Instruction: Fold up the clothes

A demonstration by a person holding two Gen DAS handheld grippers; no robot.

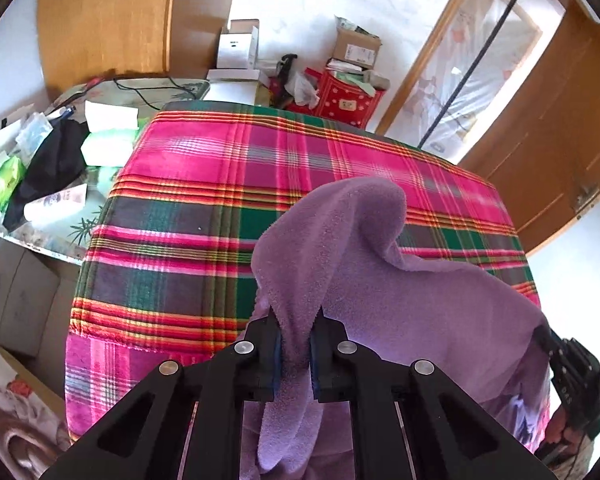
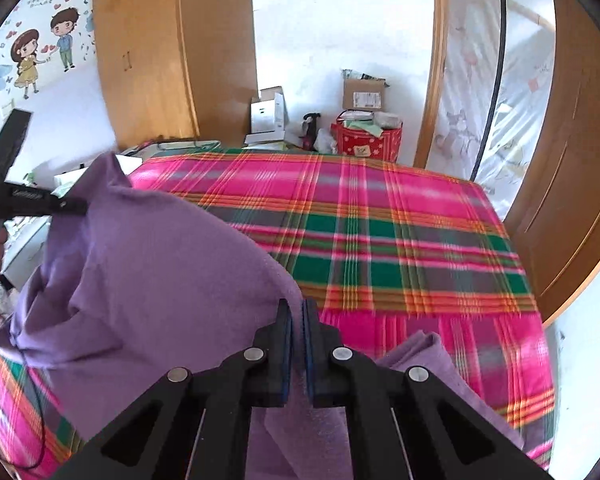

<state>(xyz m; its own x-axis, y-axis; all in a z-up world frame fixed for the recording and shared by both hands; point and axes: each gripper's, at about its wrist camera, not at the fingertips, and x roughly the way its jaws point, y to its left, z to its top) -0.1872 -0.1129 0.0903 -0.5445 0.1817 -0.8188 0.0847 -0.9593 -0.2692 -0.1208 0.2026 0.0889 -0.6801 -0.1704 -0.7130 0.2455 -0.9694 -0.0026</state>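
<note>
Cluttered side table (image 1: 40, 184) with tissue packs and a black bag at far left, well clear of the work. Pink, green and orange plaid bedspread (image 1: 188, 208) spread flat as the folding surface. Soft purple fleece garment (image 1: 380, 280) lifted off that bedspread near its front edge, draped between both tools. Left gripper (image 1: 296, 344) nearly closed, pinching a bunched fold of the fleece. Right gripper (image 2: 297, 344) almost fully closed on a thin edge of the same cloth, more of it pooled below. Risk, judged from here: thin edge slipping free on the right if pulled taut, or the thick bunch on the left creasing the fold unevenly; hanging drawcord (image 2: 36, 400) could snag
</note>
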